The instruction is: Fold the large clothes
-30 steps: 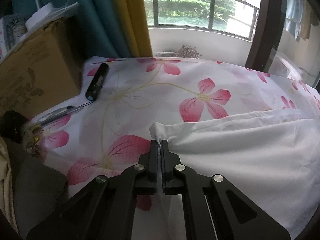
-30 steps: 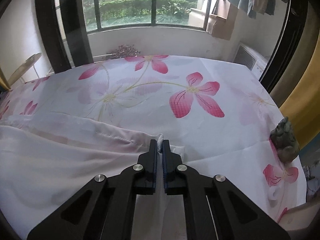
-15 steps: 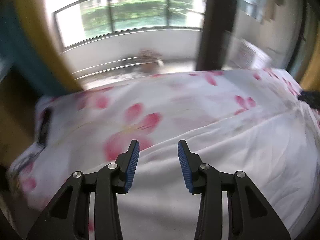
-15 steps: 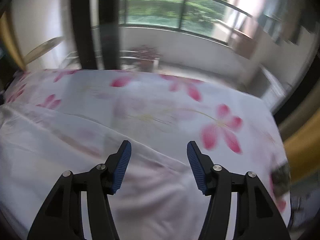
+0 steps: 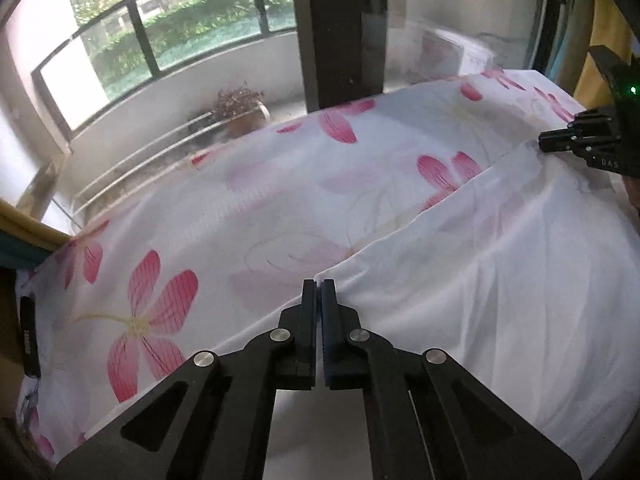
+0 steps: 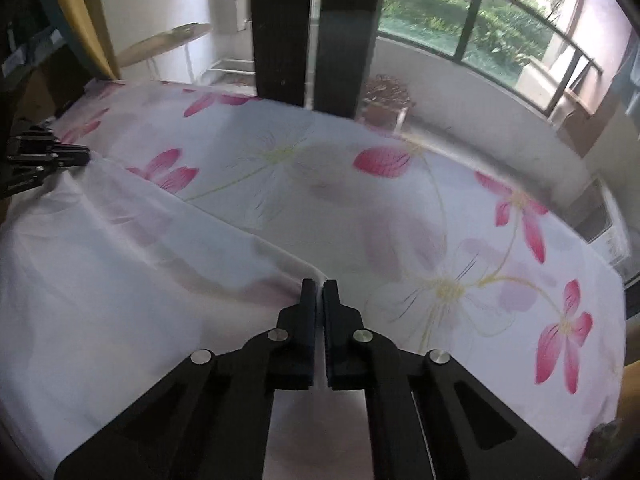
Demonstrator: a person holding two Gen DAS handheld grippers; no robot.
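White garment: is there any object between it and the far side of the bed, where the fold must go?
Nothing visible blocks it. Both the left gripper and the right gripper are shut on the white garment, and the floral sheet beyond the edge lies bare.

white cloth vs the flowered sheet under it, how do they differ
The white cloth is plain; the flowered sheet carries pink blossoms. The white cloth lies on top, rumpled, covering only the near part; the flowered sheet lies flatter, spread across the whole surface. The left gripper and right gripper each pinch the white cloth's edge. Both are thin, pale fabric.
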